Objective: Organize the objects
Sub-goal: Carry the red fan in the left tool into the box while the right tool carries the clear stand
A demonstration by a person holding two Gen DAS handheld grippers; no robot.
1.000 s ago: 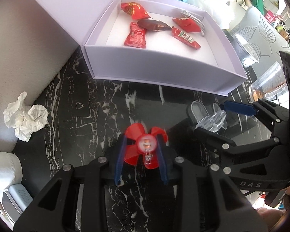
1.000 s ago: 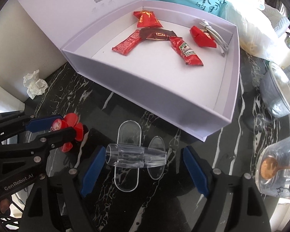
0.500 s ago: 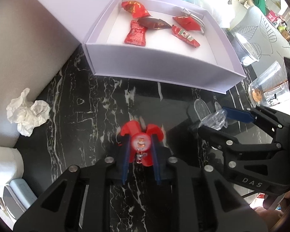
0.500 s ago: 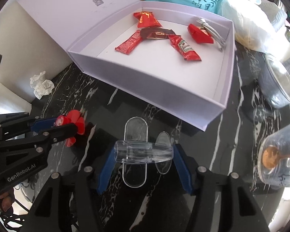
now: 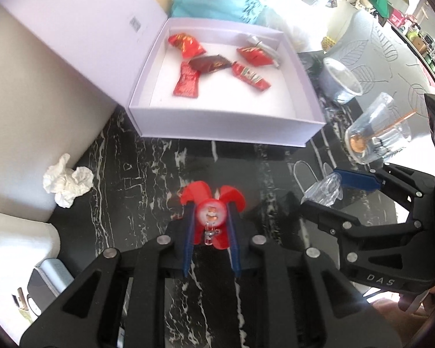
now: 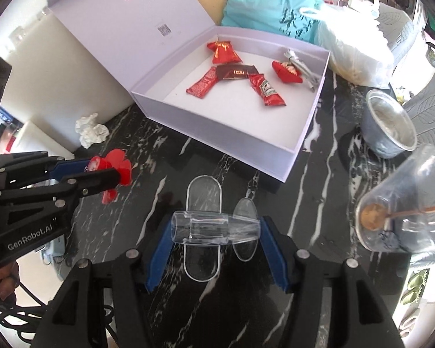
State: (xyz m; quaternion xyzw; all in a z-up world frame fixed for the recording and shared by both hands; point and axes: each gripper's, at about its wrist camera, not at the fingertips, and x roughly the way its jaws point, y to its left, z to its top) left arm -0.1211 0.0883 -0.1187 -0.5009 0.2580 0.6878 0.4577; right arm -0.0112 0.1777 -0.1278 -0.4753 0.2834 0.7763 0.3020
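Note:
My left gripper (image 5: 211,221) is shut on a small red plastic propeller toy (image 5: 211,200), held a little above the black marble table (image 5: 148,179). The same red toy (image 6: 113,165) shows at the left of the right wrist view, pinched in the left gripper (image 6: 104,171). My right gripper (image 6: 214,229) is shut on a clear plastic airplane-shaped toy (image 6: 211,227), its blue pads pressing both ends of the body. That clear toy (image 5: 323,187) appears at the right of the left wrist view. Ahead lies an open lilac box (image 6: 235,142) with several red snack packets (image 6: 264,90) and a white cable (image 6: 300,66).
A crumpled tissue (image 5: 68,181) lies by the wall on the left. Right of the box stand a grey bowl (image 6: 388,124) and a tipped clear cup (image 6: 403,203) with brown residue. Teal and white bags (image 6: 278,8) pile up behind the box. A person's hand (image 6: 0,281) holds the left gripper.
Both grippers closed on their toys and rose off the table, carrying the red propeller and the clear airplane. The box and table now look farther away.

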